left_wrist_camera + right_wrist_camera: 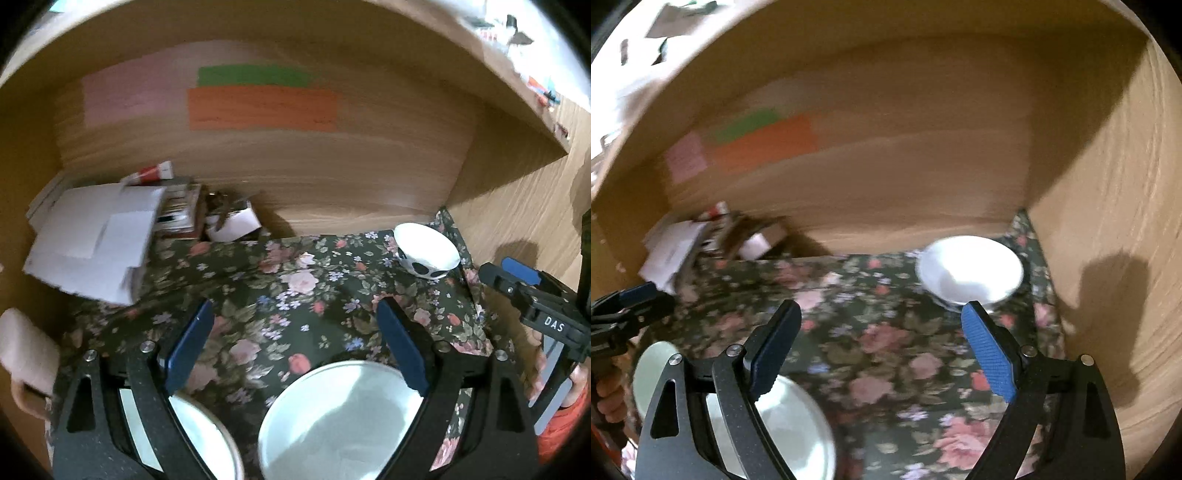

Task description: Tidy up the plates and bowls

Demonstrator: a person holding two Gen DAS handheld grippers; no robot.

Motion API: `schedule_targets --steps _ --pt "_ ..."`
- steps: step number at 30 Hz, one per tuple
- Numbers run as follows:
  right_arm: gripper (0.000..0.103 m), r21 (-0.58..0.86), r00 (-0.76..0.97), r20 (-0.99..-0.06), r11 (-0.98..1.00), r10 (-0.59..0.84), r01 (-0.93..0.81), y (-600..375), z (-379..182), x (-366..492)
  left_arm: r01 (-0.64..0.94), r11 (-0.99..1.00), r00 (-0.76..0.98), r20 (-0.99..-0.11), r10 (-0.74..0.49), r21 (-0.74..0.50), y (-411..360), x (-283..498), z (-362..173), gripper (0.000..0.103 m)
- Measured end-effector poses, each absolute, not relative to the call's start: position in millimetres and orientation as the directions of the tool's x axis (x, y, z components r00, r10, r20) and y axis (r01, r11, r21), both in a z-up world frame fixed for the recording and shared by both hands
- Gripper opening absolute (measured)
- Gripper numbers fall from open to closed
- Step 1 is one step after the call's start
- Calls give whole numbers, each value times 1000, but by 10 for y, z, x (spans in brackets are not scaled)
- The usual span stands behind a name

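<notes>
Left wrist view: two open grippers over the plates

Left wrist view is showing the left gripper (295, 347) closest. Its jaws are spreading wide and nothing is sitting between them. Just under it, two white plates are lying on the flowery cloth (288, 280): a big plate (332, 421) below the right finger and a second plate (201, 432) partly hiding under the left finger. The two plates are lying side by side, close together.

Off to the right, the right gripper (517, 280) is poking in, with a hand (554, 380) holding it. In the right wrist view its jaws (882, 332) are also standing wide apart, pinching nothing.

Farther back, a white bowl (426, 251) with black spots is sitting alone in the far right corner of the cloth, well apart from the plates.

At the far left, a messy pile of white papers (92, 236) and small boxes is resting by the wooden wall (295, 177). Green, orange and pink paper patches are sticking on that wall.
</notes>
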State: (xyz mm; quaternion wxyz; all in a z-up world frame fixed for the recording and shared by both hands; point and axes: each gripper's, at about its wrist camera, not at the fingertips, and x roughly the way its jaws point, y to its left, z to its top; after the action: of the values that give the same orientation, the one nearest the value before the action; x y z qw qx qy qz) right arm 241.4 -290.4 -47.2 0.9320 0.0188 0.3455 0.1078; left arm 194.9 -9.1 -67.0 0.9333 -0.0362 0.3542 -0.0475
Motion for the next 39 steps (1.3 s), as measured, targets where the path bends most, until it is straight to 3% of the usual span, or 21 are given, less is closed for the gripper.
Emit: schedule_targets --steps 14,18,25,29,39 --pt "86 69 715 -697 997 59 -14 -3418 -911 3032 81 994 703 -704 -106 -68 -546 2763 -965 90" --pt "66 98 673 -738 995 52 30 -3564 -1121 3232 92 995 663 -742 -95 -46 -633 2967 -1152 90" --pt "65 133 639 -768 987 45 90 -3746 -1334 3415 139 989 625 -770 -125 -48 -731 3180 -1382 90" --pt "59 135 623 -780 988 56 80 -3745 -1394 3498 134 990 610 -784 -115 -42 -762 3284 -1466 90" --pt "31 135 593 -801 990 81 47 -3664 -1572 3694 140 990 594 -797 -112 -34 -827 3336 -1583 90"
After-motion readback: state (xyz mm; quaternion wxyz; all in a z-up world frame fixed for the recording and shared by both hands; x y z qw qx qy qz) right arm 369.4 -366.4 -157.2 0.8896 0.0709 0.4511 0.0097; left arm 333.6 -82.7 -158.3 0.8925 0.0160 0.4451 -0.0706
